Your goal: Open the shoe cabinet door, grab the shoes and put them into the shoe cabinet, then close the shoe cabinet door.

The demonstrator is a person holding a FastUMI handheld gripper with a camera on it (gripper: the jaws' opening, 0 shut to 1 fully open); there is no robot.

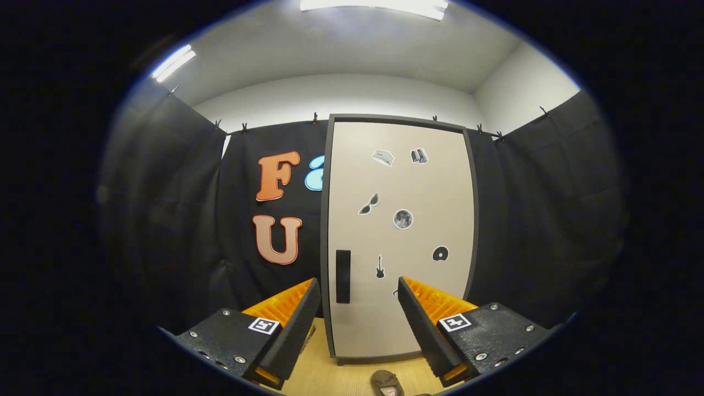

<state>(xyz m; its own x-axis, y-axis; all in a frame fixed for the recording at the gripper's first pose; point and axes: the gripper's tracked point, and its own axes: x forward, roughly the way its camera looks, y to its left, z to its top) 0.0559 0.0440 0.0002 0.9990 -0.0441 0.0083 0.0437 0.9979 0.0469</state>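
The shoe cabinet stood tall, pale door shut, dark handle low; the gripper gaped empty before it, a shoe below.

From my remote seat: shoe on the wooden floor between the tongs, cut off at the bottom, toe part only; a second shoe I cannot tell. Shoe cabinet door shut, so the interior is hidden. Stickers on the door too small to identify. Left finger hides the cabinet's lower left corner
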